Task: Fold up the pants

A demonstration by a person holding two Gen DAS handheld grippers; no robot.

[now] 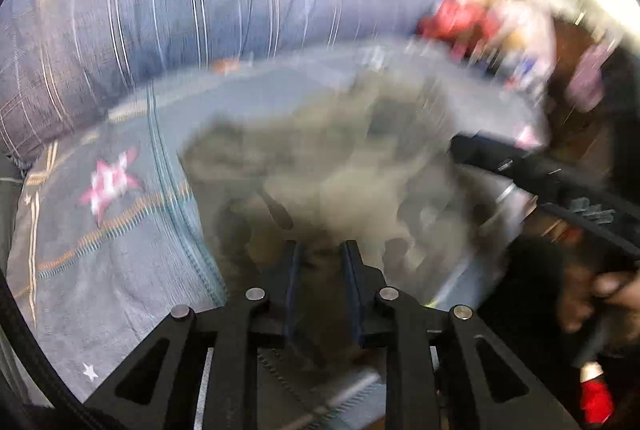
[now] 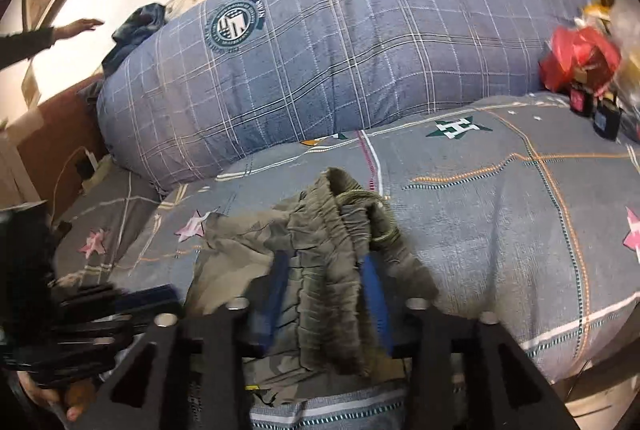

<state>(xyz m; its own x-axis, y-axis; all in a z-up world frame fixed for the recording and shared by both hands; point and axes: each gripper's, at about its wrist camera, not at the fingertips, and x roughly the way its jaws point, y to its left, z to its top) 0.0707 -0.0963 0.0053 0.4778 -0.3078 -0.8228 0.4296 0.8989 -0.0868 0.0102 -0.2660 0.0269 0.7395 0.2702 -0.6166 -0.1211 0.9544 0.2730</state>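
Crumpled olive pants [image 2: 240,234] lie on a grey bedcover [image 2: 500,213] with star patches. My right gripper [image 2: 326,270] has the gathered elastic waistband bunched between its blue pads [image 2: 276,290], which press on it from both sides. More cloth drapes over the right pad and hangs down in front. The left wrist view is blurred. There the pants [image 1: 340,157] spread out ahead of my left gripper [image 1: 323,256]. Its fingers stand a narrow gap apart just above the cloth's near edge, with no clear grip. The right gripper's black body [image 1: 532,169] comes in from the right.
A big blue plaid pillow [image 2: 340,49] lies along the back of the bed. At the back right are a red plastic bag [image 2: 580,53] and small dark boxes [image 2: 604,121]. A person's arm [image 2: 60,29] reaches in at the top left. The bed edge drops off at the right.
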